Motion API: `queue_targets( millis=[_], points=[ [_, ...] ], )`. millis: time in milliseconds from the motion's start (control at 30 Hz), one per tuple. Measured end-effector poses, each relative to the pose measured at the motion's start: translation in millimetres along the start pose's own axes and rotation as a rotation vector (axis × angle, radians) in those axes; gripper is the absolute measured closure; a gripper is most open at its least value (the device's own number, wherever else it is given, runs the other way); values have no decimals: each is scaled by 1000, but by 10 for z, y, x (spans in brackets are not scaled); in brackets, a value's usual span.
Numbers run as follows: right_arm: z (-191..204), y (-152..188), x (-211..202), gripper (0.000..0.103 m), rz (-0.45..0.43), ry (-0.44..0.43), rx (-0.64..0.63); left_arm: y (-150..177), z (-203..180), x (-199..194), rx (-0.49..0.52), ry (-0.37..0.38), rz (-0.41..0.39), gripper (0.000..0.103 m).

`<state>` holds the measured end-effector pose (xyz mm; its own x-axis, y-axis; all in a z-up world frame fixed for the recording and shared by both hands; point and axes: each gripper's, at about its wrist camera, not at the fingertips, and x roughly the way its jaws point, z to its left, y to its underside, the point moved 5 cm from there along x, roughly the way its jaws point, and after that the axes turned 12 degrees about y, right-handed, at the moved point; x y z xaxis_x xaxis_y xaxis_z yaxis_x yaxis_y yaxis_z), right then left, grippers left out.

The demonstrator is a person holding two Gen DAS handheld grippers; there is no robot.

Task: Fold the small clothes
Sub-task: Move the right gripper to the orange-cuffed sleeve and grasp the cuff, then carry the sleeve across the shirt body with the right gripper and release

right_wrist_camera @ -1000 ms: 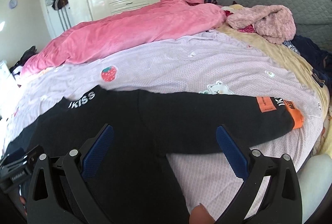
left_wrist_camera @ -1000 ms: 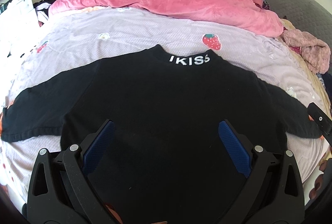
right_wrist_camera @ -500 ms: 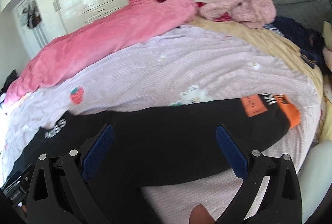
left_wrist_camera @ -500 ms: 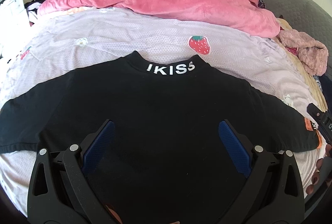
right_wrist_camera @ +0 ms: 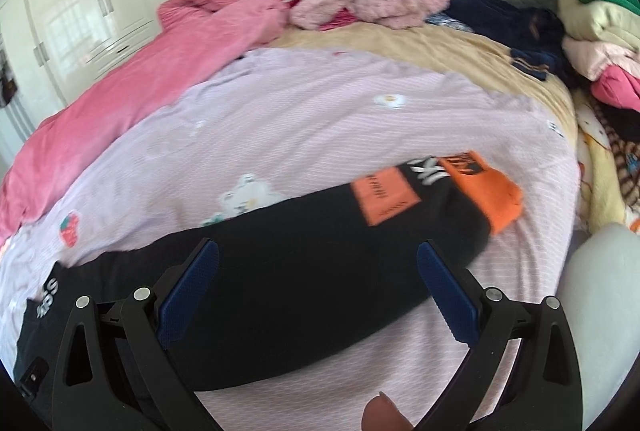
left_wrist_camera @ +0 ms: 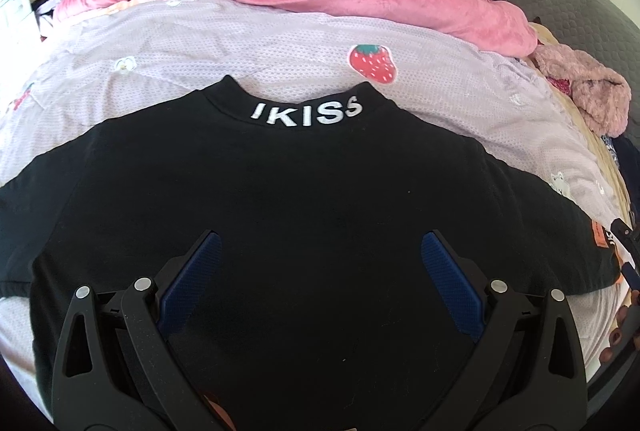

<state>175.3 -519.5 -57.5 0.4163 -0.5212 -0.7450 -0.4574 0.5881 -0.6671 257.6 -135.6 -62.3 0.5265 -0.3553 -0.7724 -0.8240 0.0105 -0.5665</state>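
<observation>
Left wrist view shows the lilac bedspread carrying a black sweatshirt spread flat, collar on the far side and both sleeves stretched out to left and right, so the folding looks not yet begun. Over its near body the left gripper hangs with jaws wide apart and empty; the right gripper, equally released, hovers above the right sleeve, whose orange cuff lies far right. Next, I judge, it must close on that sleeve near the cuff and carry it left across the chest.
</observation>
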Motion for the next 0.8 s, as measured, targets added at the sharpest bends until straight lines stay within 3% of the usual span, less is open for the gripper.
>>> queue_targets(
  millis=[300,467,700,733,767,800],
  points=[
    [-446,59,285,4,79,38,156,10,-136,105,27,44,-3,9],
    [-517,81,504,4,134,5,212,29,-142,146,33,51,2,9],
    [-582,-69,680,6,129,-67,361,49,-141,148,51,69,-4,9],
    [-603,-93,688,8,123,-78,390,51,-135,142,51,69,-4,9],
    [-616,-113,686,21,118,-86,403,54,-120,133,49,71,-3,9],
    [-629,-133,675,43,109,-88,411,57,-109,126,47,75,-2,9]
  ],
)
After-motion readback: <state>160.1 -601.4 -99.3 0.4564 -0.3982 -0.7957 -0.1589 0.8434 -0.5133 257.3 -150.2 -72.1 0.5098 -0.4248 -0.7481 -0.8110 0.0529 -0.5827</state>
